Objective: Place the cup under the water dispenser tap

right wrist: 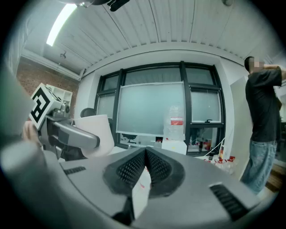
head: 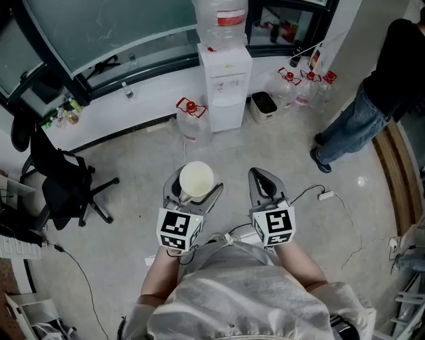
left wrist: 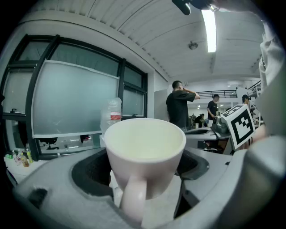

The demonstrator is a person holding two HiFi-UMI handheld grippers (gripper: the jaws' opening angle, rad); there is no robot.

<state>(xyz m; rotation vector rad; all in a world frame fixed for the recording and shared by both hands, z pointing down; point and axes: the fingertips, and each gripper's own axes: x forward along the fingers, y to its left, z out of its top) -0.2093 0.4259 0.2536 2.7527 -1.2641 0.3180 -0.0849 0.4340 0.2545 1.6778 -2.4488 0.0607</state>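
1. One pale cream ceramic cup stands upright and empty between the jaws of the left gripper. It is held in the air in front of the person, with its handle turned back toward the gripper's camera.
2. Left gripper: its jaws stand wide, one on each side of the cup's wall, and carry it – a grip on the cup.
3. Right gripper hovers just beside the left one at about the same height. Its ribbed dark pads are pressed together with nothing gripped at the tips. A narrow white strip shows low in the seam, and what it is cannot be told.
4. Ahead, well apart from the cup, the white floor-standing water dispenser stands against the wall under the window, with a clear water bottle with a red label upended on top.
5. A clear spare bottle with a red cap sits on the floor just left of the dispenser; a small dark bin sits at its right – more red-capped bottles lie beyond.
6. Further out, a black office chair stands at the left, and a person in a dark top and jeans at the right.
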